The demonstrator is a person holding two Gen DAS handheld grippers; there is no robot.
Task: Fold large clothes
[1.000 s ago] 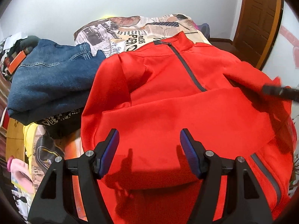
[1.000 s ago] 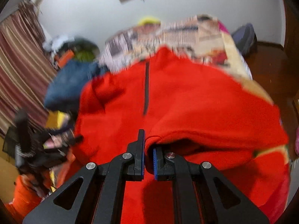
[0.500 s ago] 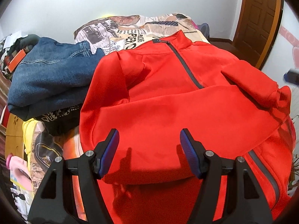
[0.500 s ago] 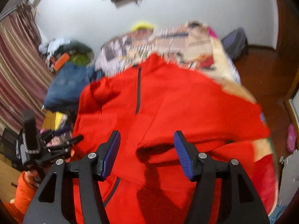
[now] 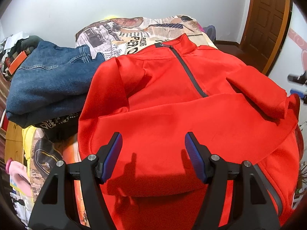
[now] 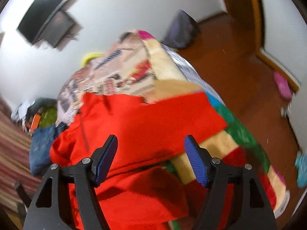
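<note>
A red zip-up jacket (image 5: 172, 99) lies front up on the bed, collar toward the far wall, with both sleeves folded across its chest. My left gripper (image 5: 153, 149) hovers open over the jacket's lower part, nothing between its blue pads. The right gripper (image 6: 150, 153) is tilted over the jacket's (image 6: 145, 122) right side near the bed edge; its jaws are opening and hold nothing. At the right edge of the left wrist view a blurred bit of the right gripper (image 5: 297, 94) shows beside the jacket.
Folded blue jeans (image 5: 48, 80) lie left of the jacket on other clothes. The newspaper-print blanket (image 5: 134, 34) covers the bed, its coloured edge (image 6: 239, 130) dropping to a wooden floor (image 6: 239, 72). A wooden door (image 5: 268, 19) stands far right; a screen (image 6: 44, 26) hangs on the wall.
The right gripper let go of the red sleeve, opened wide, swung right toward the bed edge and rolled. The sleeve now lies across the jacket. The left gripper stayed put.
</note>
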